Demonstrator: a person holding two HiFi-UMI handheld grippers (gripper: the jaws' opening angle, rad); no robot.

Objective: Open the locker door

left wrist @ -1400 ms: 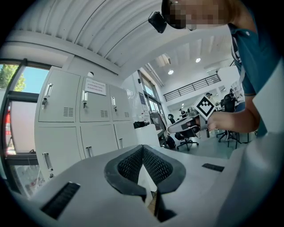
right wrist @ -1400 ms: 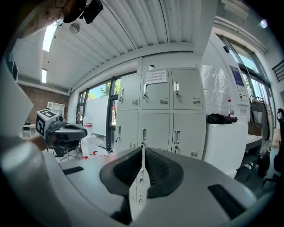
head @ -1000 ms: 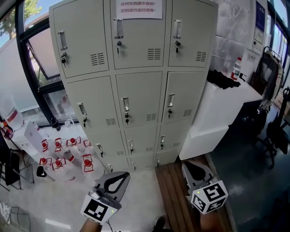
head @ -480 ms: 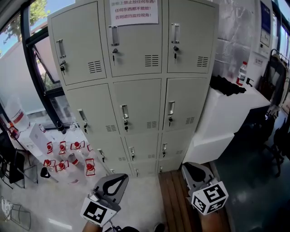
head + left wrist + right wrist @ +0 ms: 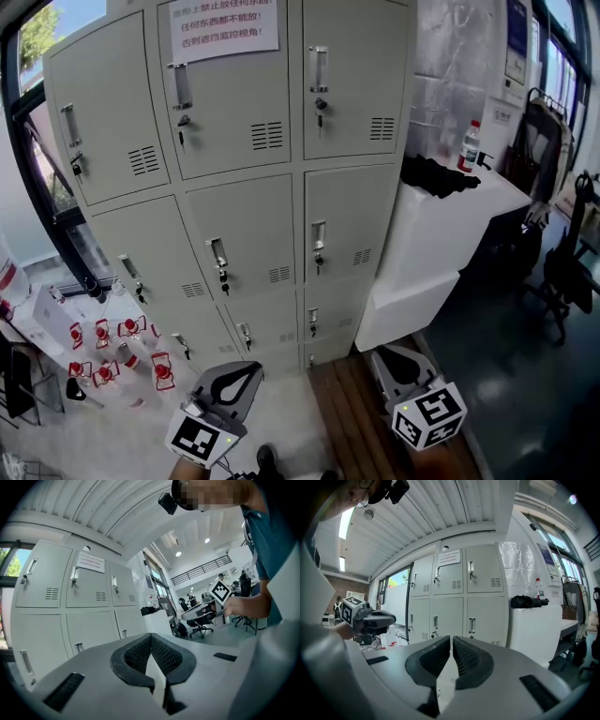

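A grey bank of lockers [image 5: 244, 206] stands ahead of me, three columns wide, and every door I can see is closed. Each door has a vertical handle with a key lock under it, such as the middle one [image 5: 217, 253]. My left gripper [image 5: 251, 370] hangs low at the bottom left, well short of the lockers, shut and empty. My right gripper [image 5: 382, 356] hangs at the bottom right, also shut with nothing in it. In the left gripper view the lockers [image 5: 70, 602] lie beyond the closed left gripper [image 5: 151, 637]. In the right gripper view the lockers [image 5: 454, 602] face the closed right gripper [image 5: 452, 640].
A paper notice [image 5: 225, 28] is stuck on the top middle door. A white cabinet [image 5: 441, 234] abuts the lockers' right side, with black cloth [image 5: 436, 175] and a bottle [image 5: 470, 145] on it. Red-and-white bottles [image 5: 112, 347] crowd the floor at left. An office chair [image 5: 567, 272] stands at right.
The head view has swung, so the lockers have slid left and look nearer, and the floor bottles sit further left. Both grippers stay low and shut, barely moved.
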